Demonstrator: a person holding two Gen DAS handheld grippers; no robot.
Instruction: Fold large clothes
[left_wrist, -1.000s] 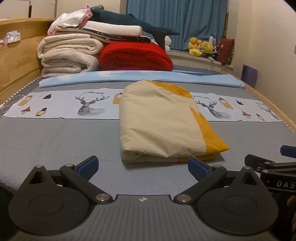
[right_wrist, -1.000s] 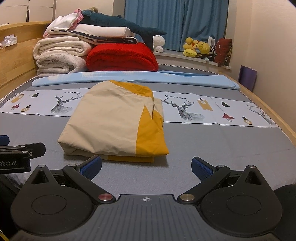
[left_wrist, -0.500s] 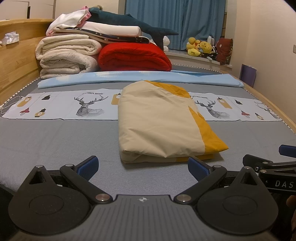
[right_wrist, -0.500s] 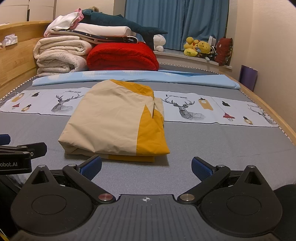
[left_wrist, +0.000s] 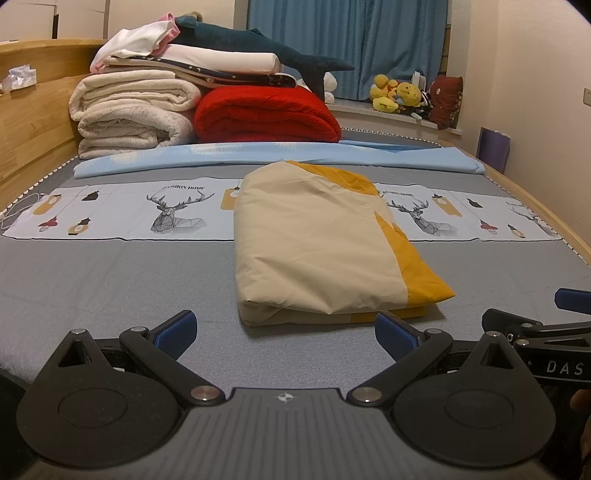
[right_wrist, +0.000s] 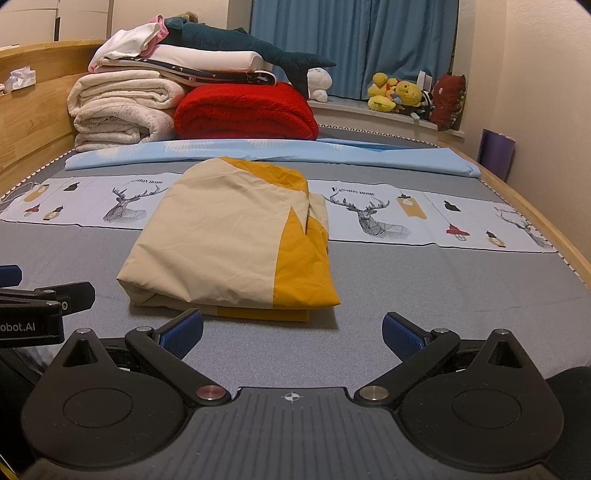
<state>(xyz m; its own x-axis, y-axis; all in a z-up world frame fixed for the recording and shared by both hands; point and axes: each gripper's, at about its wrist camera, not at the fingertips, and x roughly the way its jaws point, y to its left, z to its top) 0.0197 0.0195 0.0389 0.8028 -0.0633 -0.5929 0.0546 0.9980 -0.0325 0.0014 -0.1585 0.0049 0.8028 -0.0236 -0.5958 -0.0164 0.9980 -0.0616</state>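
The cream-and-mustard garment (left_wrist: 317, 243) is seen lying already folded into a compact bundle on the grey bed (left_wrist: 110, 280), partly over the deer-printed strip (left_wrist: 177, 210), just ahead of both tools. The left gripper (left_wrist: 286, 330) is held spread wide with nothing between its blue pads, and the right gripper (right_wrist: 291, 332) is likewise spread and empty; neither touches the cloth. The fabric is judged to be thin, light and limp, with a smooth weave that may slide over itself, so layers could be dragged apart if only the top sheet is pinched. A hold is best taken at the near folded edge (right_wrist: 177, 299), where all layers can be caught together, one corner per gripper.
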